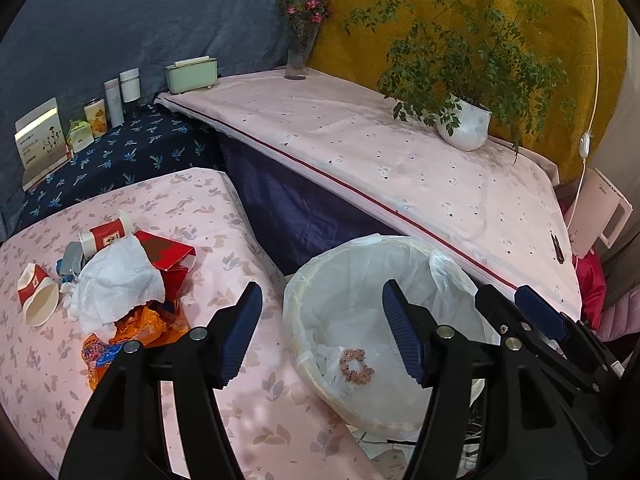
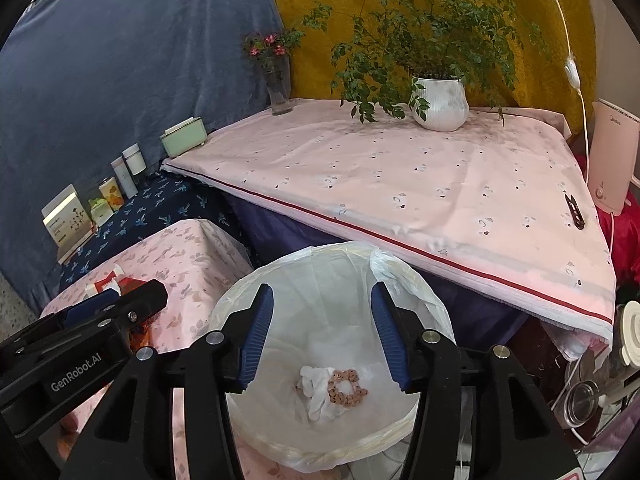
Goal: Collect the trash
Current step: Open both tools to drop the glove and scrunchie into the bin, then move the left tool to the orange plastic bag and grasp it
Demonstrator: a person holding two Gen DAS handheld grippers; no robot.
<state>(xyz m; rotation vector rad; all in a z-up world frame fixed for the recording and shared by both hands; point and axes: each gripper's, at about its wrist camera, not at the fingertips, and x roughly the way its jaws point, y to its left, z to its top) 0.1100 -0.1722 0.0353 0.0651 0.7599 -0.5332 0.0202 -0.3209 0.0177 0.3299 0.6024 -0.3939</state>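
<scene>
A round bin (image 1: pixel 304 292) (image 2: pixel 240 300) lined with a white bag stands between two tables. At its bottom lie a pink scrunchie (image 1: pixel 356 366) (image 2: pixel 346 388) and a white crumpled tissue (image 2: pixel 316 392). My right gripper (image 2: pixel 322 336) hangs open above the bin with nothing between its fingers. My left gripper (image 1: pixel 320 332) is open too, empty, over the bin's left rim and the table edge. On the floral table lies a trash pile: two red-and-white paper cups (image 1: pixel 36 296) (image 1: pixel 106 234), a white tissue (image 1: pixel 120 280), red paper (image 1: pixel 168 256) and an orange wrapper (image 1: pixel 136 328).
A higher pink-clothed table (image 1: pixel 380 152) (image 2: pixel 400 184) behind the bin carries a potted plant (image 1: pixel 464 120) (image 2: pixel 440 104), a flower vase (image 1: pixel 298 52) and a small black clip (image 2: pixel 574 210). Boxes and cans (image 1: pixel 96 120) line a blue shelf. A white appliance (image 2: pixel 612 160) stands right.
</scene>
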